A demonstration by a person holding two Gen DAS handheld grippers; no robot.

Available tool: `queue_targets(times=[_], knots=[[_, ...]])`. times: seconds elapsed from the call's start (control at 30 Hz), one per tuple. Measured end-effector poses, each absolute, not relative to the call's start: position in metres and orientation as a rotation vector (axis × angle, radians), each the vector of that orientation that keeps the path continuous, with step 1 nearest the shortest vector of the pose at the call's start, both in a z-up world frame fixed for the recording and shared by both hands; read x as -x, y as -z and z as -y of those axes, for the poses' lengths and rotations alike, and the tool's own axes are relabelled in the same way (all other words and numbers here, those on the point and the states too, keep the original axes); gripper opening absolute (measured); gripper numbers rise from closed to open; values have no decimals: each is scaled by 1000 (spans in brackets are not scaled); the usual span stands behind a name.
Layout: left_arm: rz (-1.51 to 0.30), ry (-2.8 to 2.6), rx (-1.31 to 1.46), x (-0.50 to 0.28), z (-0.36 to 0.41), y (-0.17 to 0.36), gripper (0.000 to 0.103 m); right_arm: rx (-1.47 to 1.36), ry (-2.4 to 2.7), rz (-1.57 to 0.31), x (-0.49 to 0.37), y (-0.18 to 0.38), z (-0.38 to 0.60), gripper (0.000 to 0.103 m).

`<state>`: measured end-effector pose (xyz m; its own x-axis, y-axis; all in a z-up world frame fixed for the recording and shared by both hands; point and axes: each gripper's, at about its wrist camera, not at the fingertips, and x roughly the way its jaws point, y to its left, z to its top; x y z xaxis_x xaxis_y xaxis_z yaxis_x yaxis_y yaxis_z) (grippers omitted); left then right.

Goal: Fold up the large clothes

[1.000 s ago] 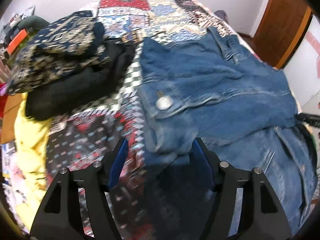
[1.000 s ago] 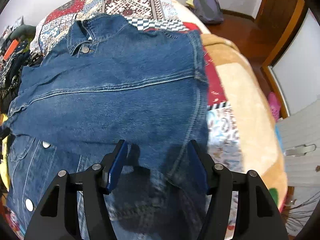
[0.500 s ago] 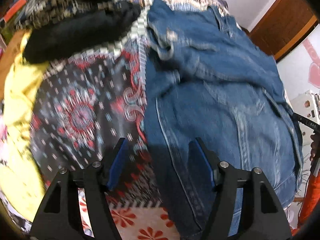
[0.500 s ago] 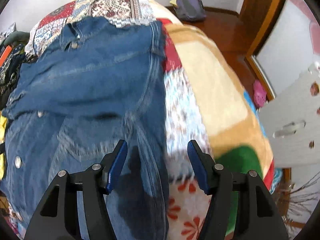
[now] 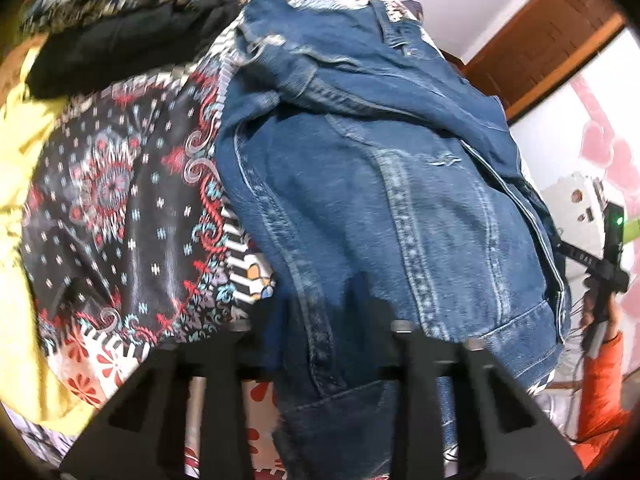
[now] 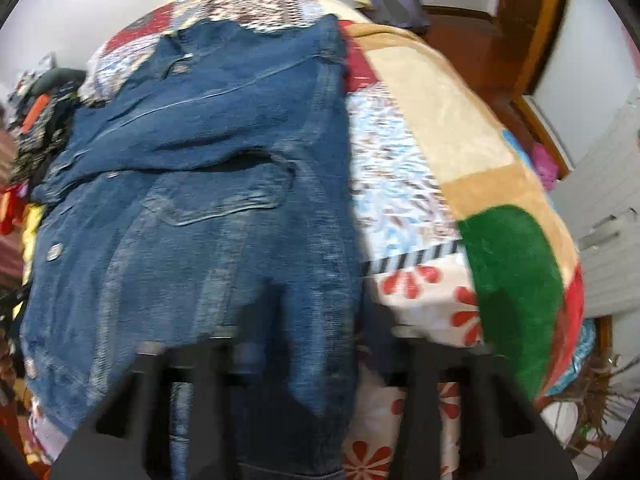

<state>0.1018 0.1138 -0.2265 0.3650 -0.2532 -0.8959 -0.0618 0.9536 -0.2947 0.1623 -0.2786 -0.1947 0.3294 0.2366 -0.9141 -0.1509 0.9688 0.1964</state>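
Note:
A blue denim jacket (image 5: pixel 380 184) lies on the patchwork bed cover (image 5: pixel 120 200), its upper part folded down over the lower part. My left gripper (image 5: pixel 320 320) is at the jacket's near left hem. Its jaws are closing, with the denim hem bunched between them and pinched. In the right wrist view the jacket (image 6: pixel 200 160) fills the left half of the bed cover (image 6: pixel 400 184). My right gripper (image 6: pixel 312 340) is at the near right hem. Its jaws are closing too, with denim pressed between them. The pads are hidden by the cloth.
A pile of dark patterned and black clothes (image 5: pixel 120 40) lies at the far left, with yellow cloth (image 5: pixel 20 160) beside it. A hand in an orange sleeve (image 5: pixel 600 380) shows at the right edge. On the floor beyond the bed are a purple bag (image 6: pixel 396 4) and a white cabinet (image 6: pixel 608 216).
Both grippers have travelled from the jacket's folded middle down to its near hem. Their jaws, wide apart before, have narrowed onto the denim.

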Motion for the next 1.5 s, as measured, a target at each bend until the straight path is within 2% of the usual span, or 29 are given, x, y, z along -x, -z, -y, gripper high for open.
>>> queue_targets(times=[0.03,0.07,0.47,0.7,0.8,0.93,1.07,1.2,1.27,1.5], knots=[[-1183,112,268,-105,-113,223,9,-70,-264,-1209,-163,193,275,12],[-1164,109,243,-106,-109,218,8,-51,-265,-1202,-162,190,271,12],[-896,78,270,-154,-140,129,6,9,-286,-926,-212,104,254,11],[-990,-2,281,-189,-154,179,8,-62,-173,-983,-257,152,265,11],[-1042,-36,254,-198,-152,206,15,-119,-171,-1039,-265,176,272,12],[-1064,-39,244,-200,-150,211,16,-148,-158,-1062,-264,178,273,24],[-1082,-28,190,-192,-147,198,34,-158,-145,-1075,-259,161,284,46],[-1064,-27,194,-177,-149,184,46,-183,-165,-1027,-242,142,294,54],[-1056,-26,223,-166,-152,179,49,-196,-183,-1019,-232,137,297,62],[-1118,17,329,-146,-146,199,53,-129,-259,-1068,-207,152,281,62]])
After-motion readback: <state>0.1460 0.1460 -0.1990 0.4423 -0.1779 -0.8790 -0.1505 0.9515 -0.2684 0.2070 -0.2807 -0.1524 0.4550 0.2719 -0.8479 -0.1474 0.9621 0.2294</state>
